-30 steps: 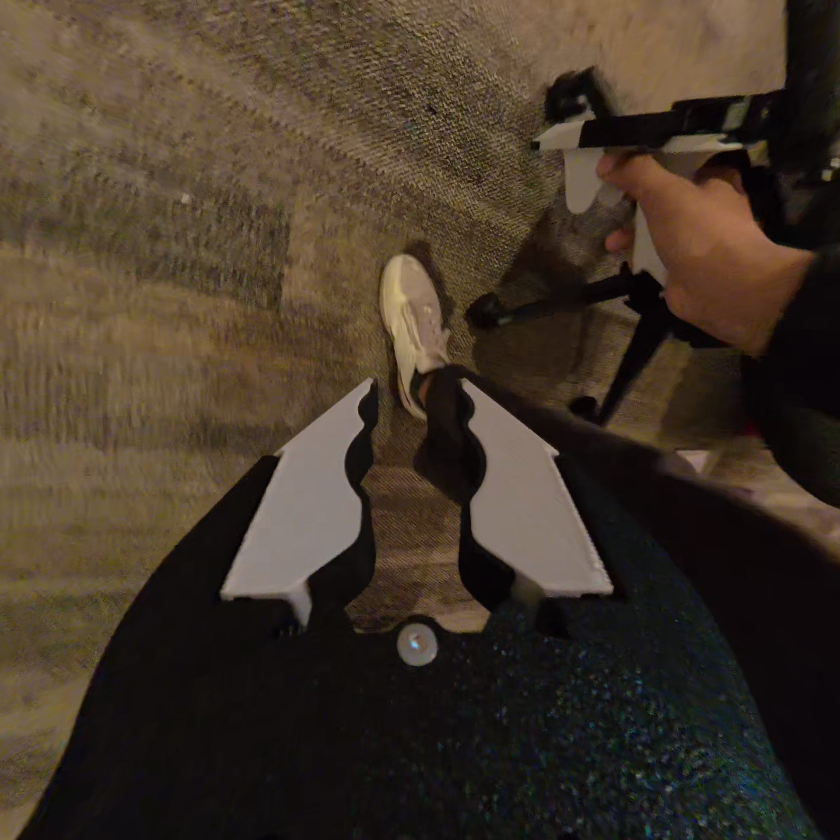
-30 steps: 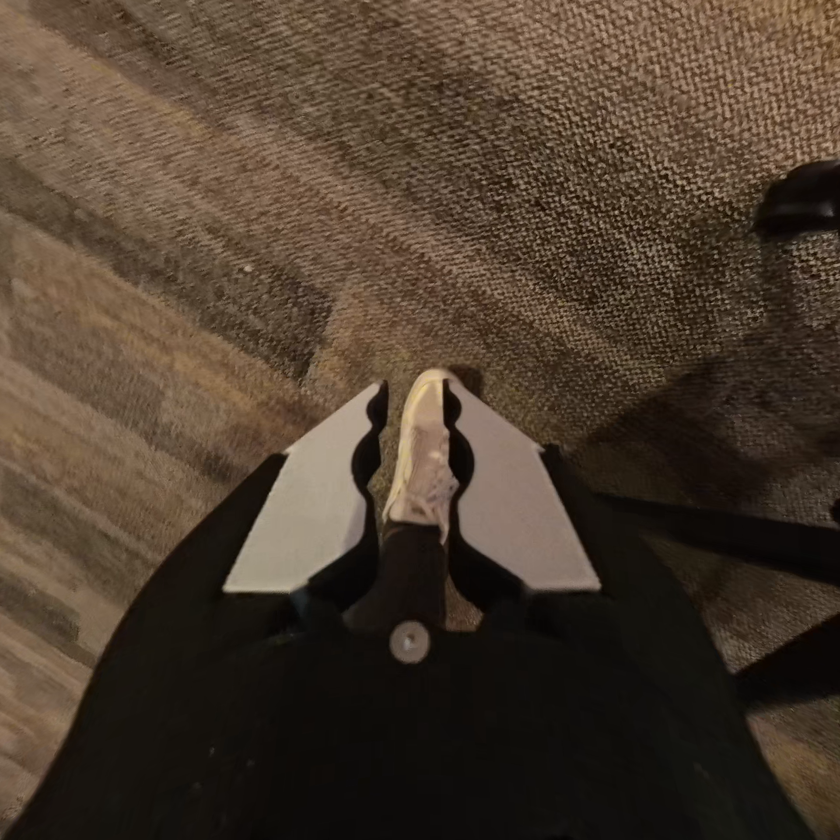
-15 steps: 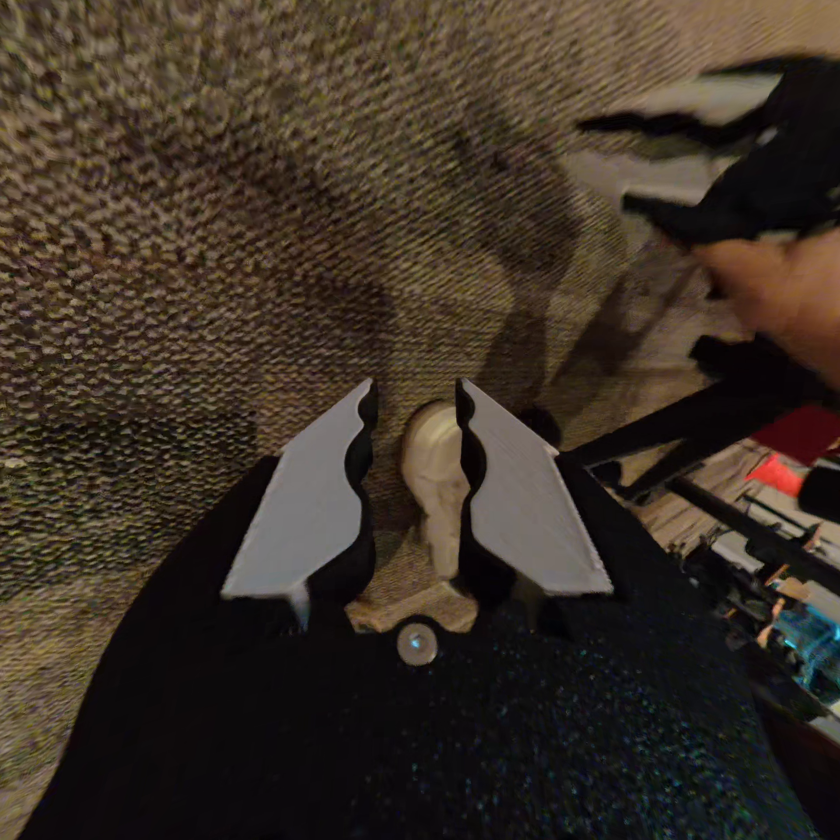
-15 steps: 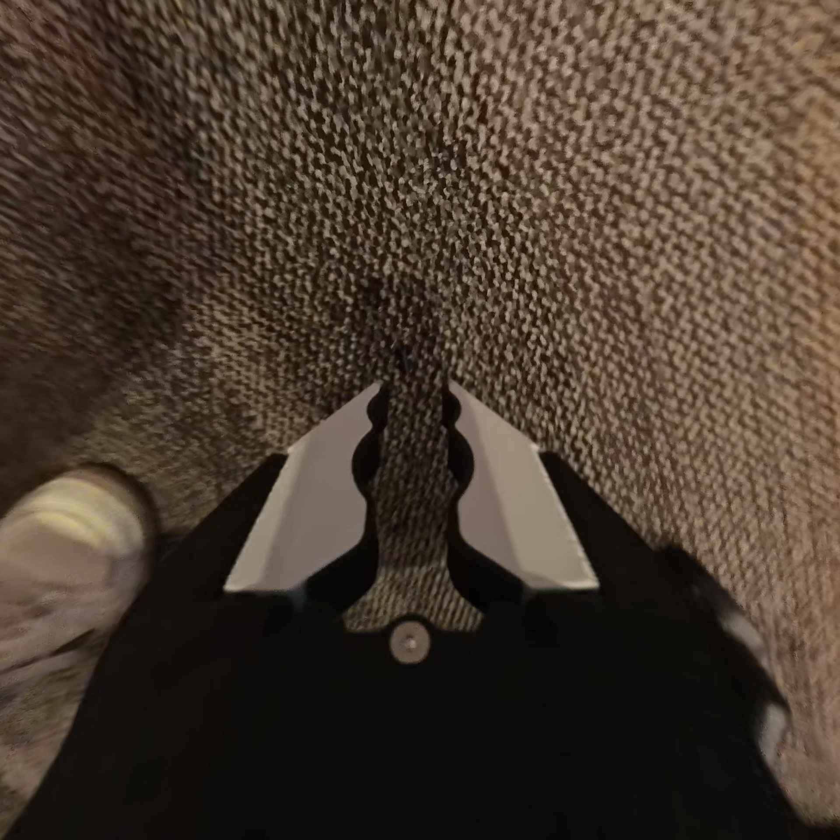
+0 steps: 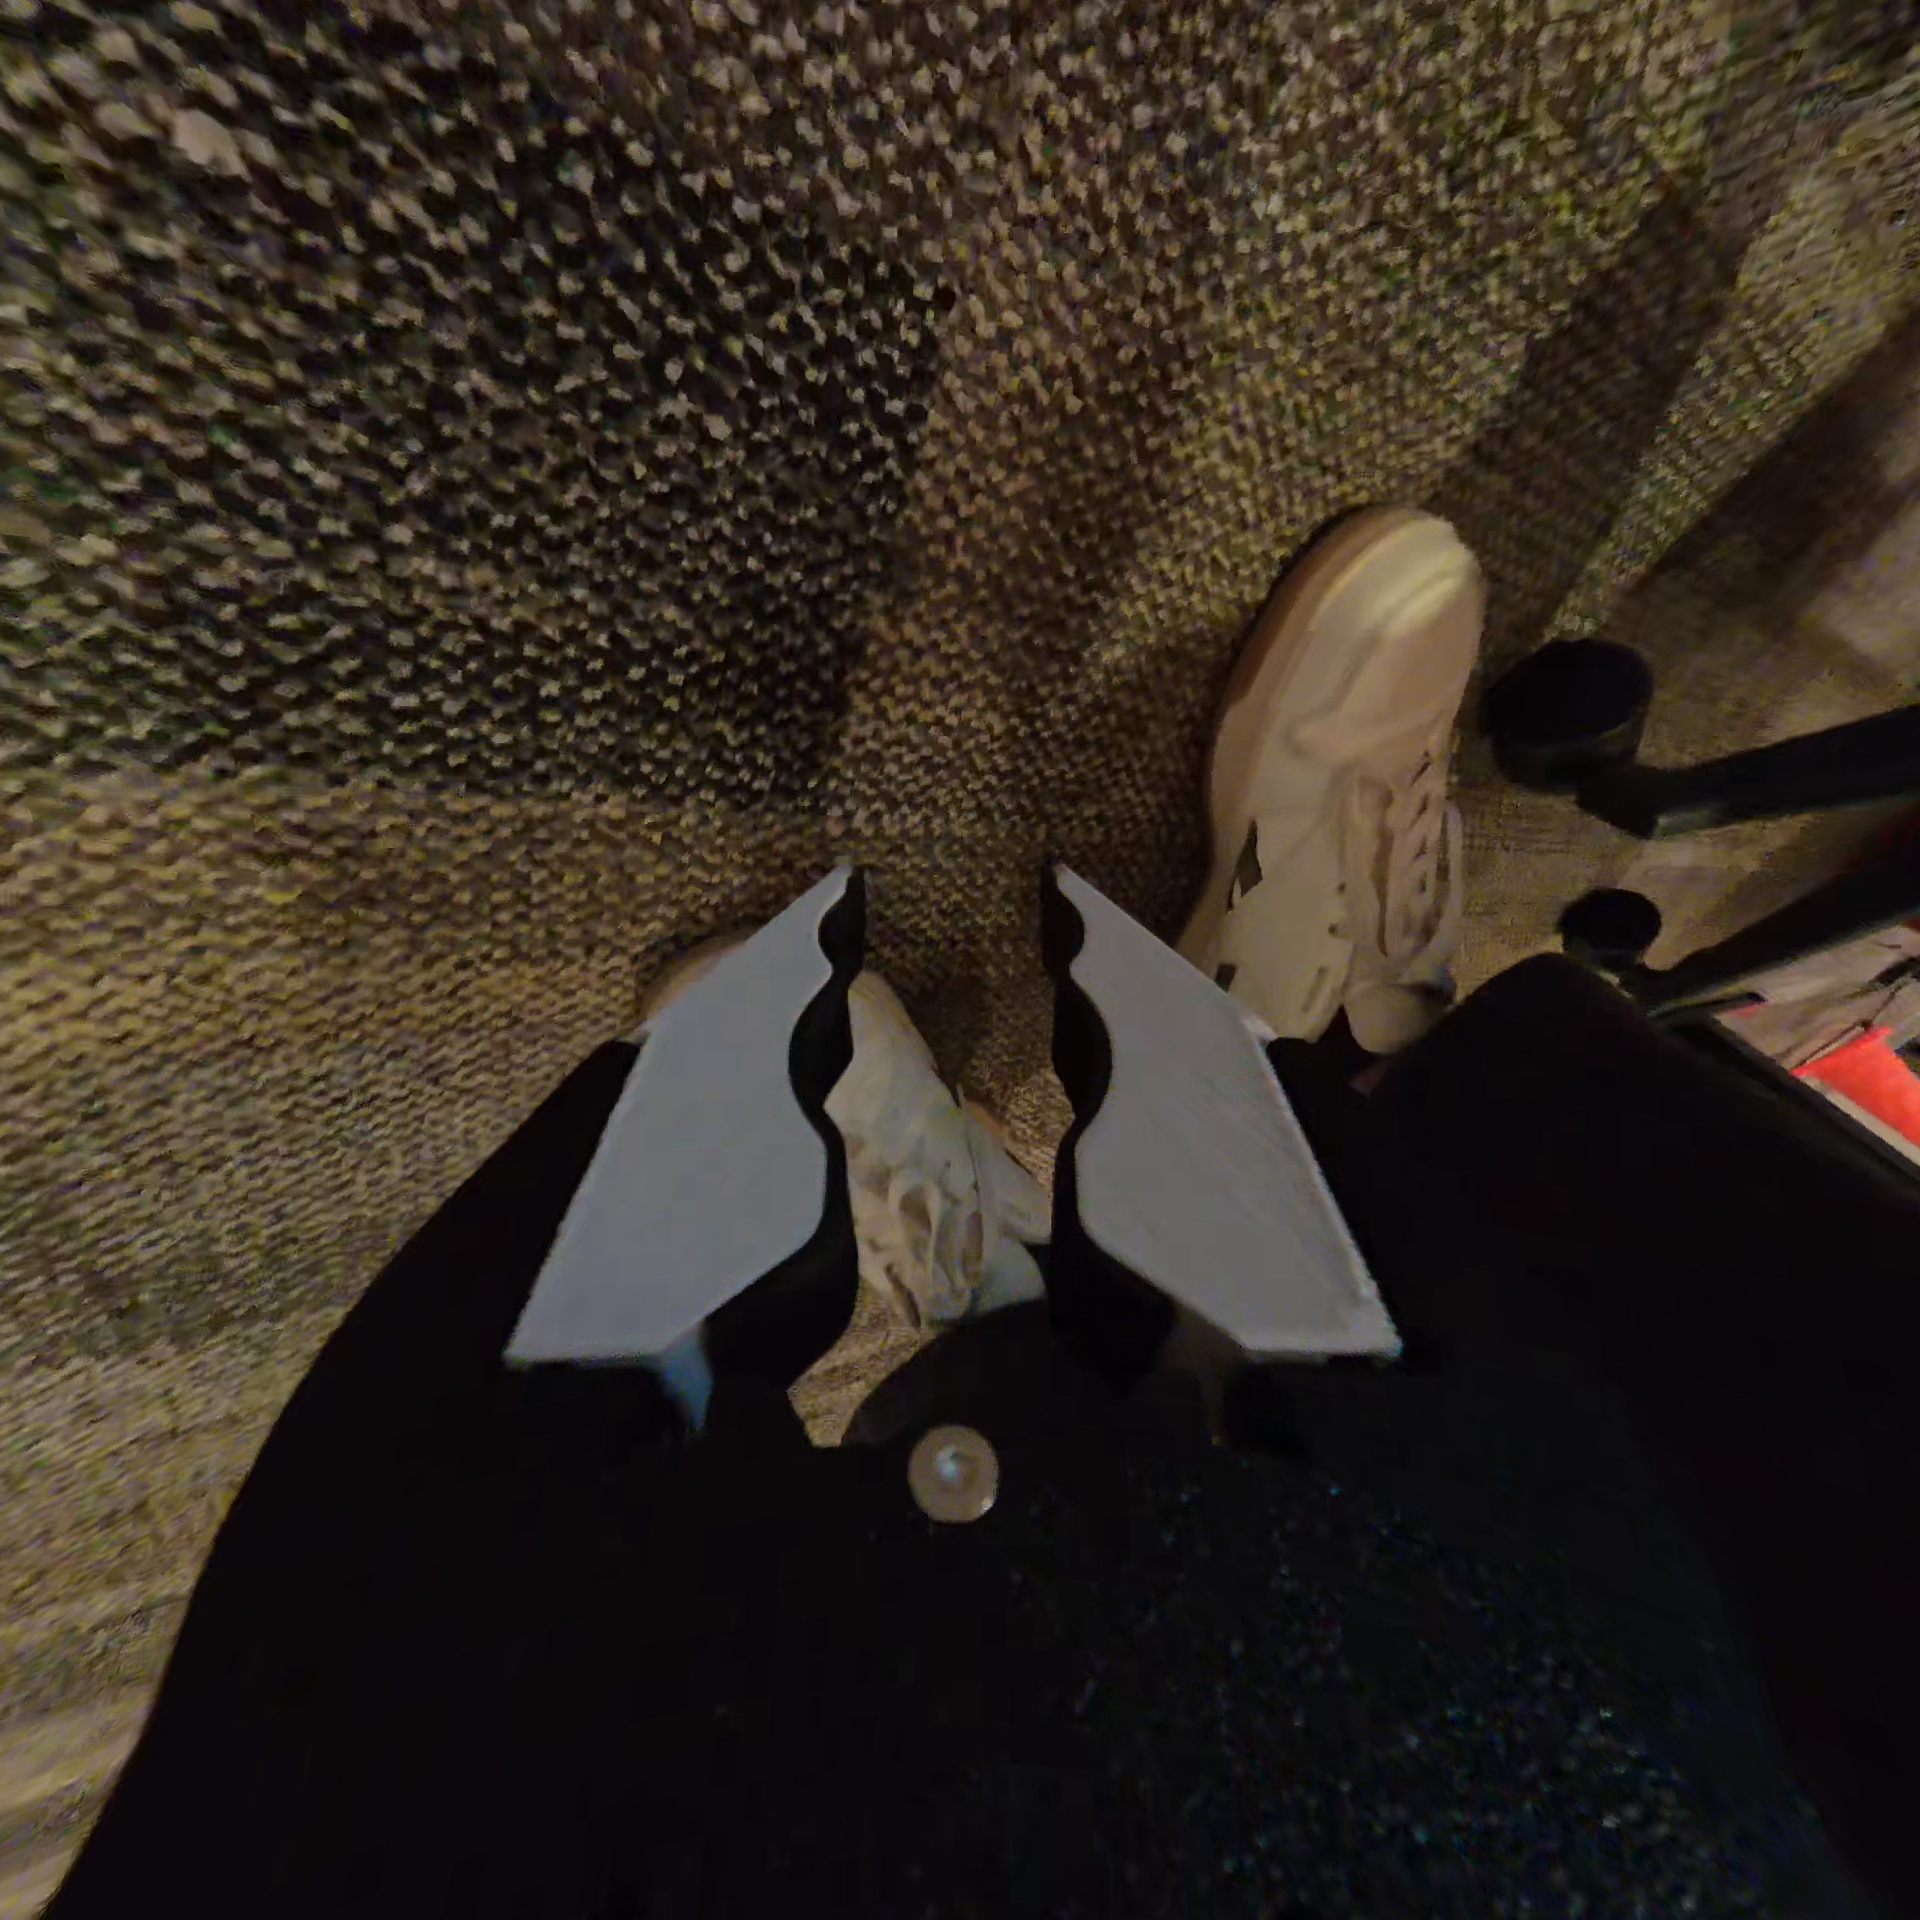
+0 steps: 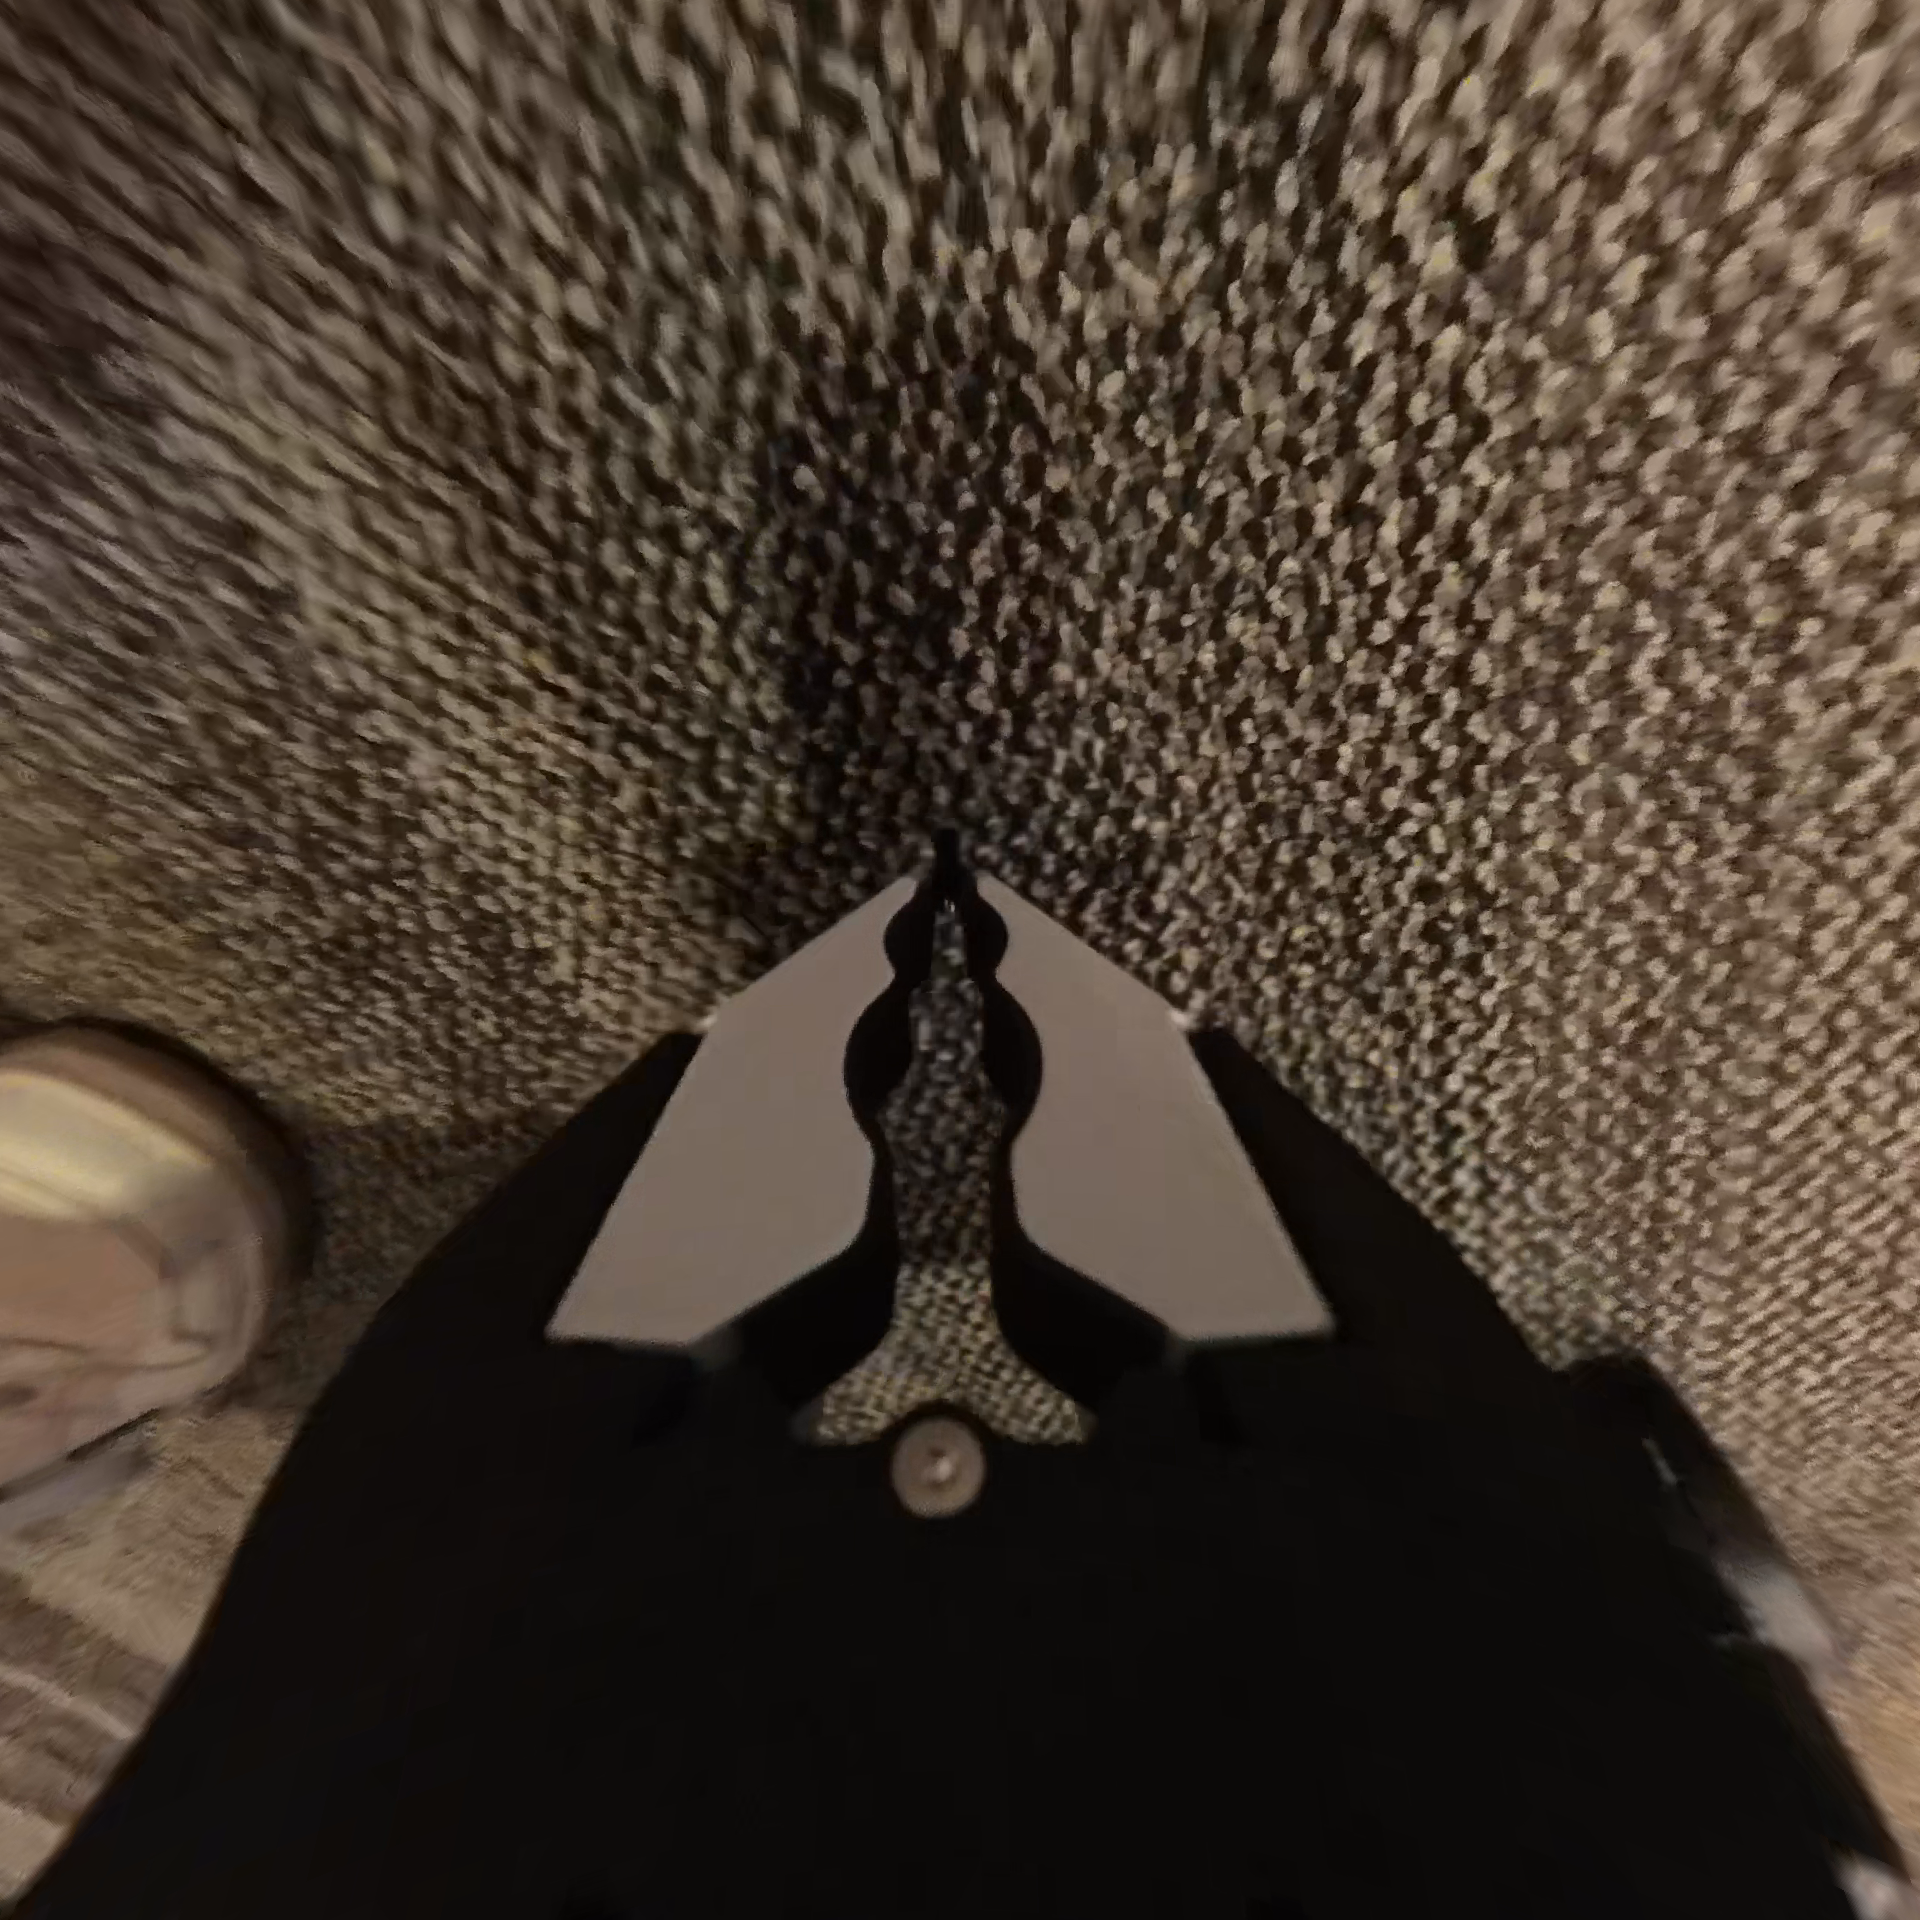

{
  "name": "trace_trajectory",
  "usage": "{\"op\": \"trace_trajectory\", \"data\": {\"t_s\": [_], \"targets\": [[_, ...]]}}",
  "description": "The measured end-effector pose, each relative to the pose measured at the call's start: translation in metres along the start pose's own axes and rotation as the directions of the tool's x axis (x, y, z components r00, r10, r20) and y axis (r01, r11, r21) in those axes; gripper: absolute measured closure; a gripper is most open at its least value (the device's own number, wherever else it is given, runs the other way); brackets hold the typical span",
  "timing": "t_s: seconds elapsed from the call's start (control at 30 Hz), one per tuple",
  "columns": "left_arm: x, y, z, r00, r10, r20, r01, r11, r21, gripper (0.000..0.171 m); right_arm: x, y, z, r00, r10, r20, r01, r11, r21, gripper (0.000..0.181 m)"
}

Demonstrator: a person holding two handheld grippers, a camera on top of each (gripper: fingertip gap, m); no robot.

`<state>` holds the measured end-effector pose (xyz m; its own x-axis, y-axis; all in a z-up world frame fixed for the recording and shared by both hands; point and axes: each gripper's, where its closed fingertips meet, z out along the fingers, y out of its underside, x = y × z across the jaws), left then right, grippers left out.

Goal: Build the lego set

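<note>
Your left gripper (image 5: 951, 883) hangs with fingers apart above a white shoe (image 5: 925, 1174) on the carpet (image 5: 520, 468); your right gripper (image 6: 948, 883) points at blurred carpet, fingers seemingly pinched together, empty.

Two pale shoes (image 5: 1340, 790) on the carpet (image 5: 520, 520), one beside the other (image 5: 925, 1174); two black tripod legs (image 5: 1745, 779) just right of the farther shoe; one red item (image 5: 1860, 1081) behind those legs; two grippers, one per view
</note>
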<state>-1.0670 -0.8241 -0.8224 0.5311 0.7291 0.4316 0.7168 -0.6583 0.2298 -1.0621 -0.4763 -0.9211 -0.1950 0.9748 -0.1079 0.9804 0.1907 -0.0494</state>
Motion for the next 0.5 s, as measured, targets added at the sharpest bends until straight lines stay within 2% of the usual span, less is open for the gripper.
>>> {"op": "trace_trajectory", "data": {"t_s": [0.03, 0.1, 0.13, 0.2, 0.27, 0.33, 0.4, 0.47, 0.5], "targets": [[0.003, 0.002, -0.011, 1.000, 0.001, -0.004, -0.001, 1.000, 0.011, 0.138, -0.008, -0.008, -0.015, 0.999, 0.053, 0.010, -0.054, 0.997, 0.053, 0.177], [0.017, 0.007, -0.045, 0.999, -0.027, -0.020, 0.028, 0.999, 0.039, 0.138, -0.033, -0.027, -0.063, 0.983, 0.178, 0.050, -0.184, 0.964, 0.192, 0.176], [0.033, 0.012, -0.069, 0.996, -0.071, -0.054, 0.074, 0.996, 0.055, 0.138, -0.050, -0.039, -0.098, 0.974, 0.215, 0.069, -0.226, 0.935, 0.274, 0.176], [0.073, 0.027, -0.130, 0.980, -0.140, -0.142, 0.156, 0.982, 0.107, 0.138, -0.093, -0.063, -0.196, 0.964, 0.248, 0.099, -0.266, 0.854, 0.447, 0.176], [0.113, 0.040, -0.206, 0.974, -0.131, -0.186, 0.162, 0.973, 0.164, 0.137, -0.142, -0.072, -0.319, 0.958, 0.255, 0.130, -0.283, 0.775, 0.566, 0.176], [0.145, 0.049, -0.288, 0.982, -0.072, -0.175, 0.110, 0.971, 0.214, 0.138, -0.190, -0.058, -0.444, 0.954, 0.262, 0.145, -0.295, 0.731, 0.615, 0.177], [0.179, 0.056, -0.366, 0.987, 0.003, -0.158, 0.037, 0.968, 0.247, 0.138, -0.234, -0.027, -0.553, 0.938, 0.298, 0.176, -0.340, 0.707, 0.620, 0.177], [0.218, 0.065, -0.434, 0.979, 0.074, -0.189, -0.029, 0.973, 0.230, 0.139, -0.271, 0.014, -0.648, 0.899, 0.367, 0.237, -0.431, 0.657, 0.618, 0.177], [0.240, 0.069, -0.466, 0.966, 0.094, -0.242, -0.043, 0.977, 0.208, 0.139, -0.286, 0.036, -0.688, 0.880, 0.399, 0.256, -0.467, 0.634, 0.617, 0.177]]}}
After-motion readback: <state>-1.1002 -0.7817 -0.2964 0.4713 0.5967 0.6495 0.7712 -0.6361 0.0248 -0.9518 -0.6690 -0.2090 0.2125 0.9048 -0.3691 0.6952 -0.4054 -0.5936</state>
